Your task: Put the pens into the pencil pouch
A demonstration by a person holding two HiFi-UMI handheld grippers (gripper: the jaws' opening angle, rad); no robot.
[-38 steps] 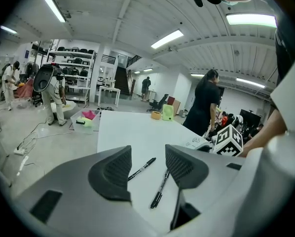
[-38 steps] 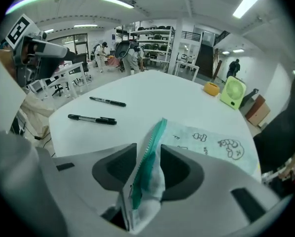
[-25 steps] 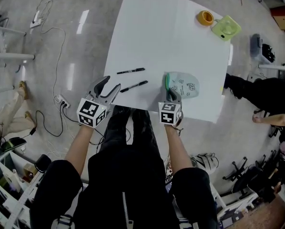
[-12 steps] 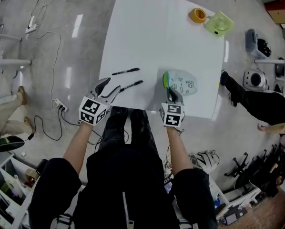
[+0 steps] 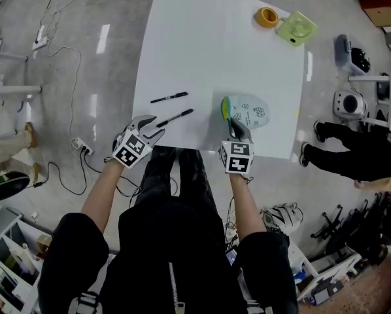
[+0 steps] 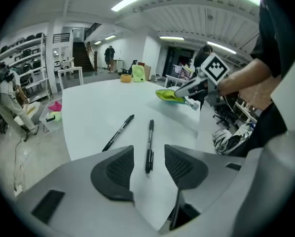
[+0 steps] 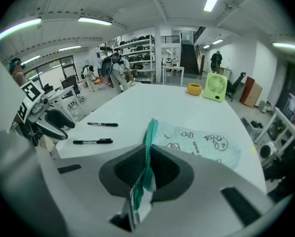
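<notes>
Nearer pen (image 6: 149, 147) lies on the white table (image 5: 208, 44) right ahead of my left gripper (image 6: 148, 164). Its long axis runs straight away from me, and its near end shows between the jaws, which are wide open and empty. Second pen (image 6: 119, 132) sits just left of it, angled. Left is clearly the closer hand, since my right gripper (image 7: 146, 169) is pinched on the green zipper edge of the pencil pouch (image 7: 206, 144). Pouch has doodles and tiny print, can't read it.
</notes>
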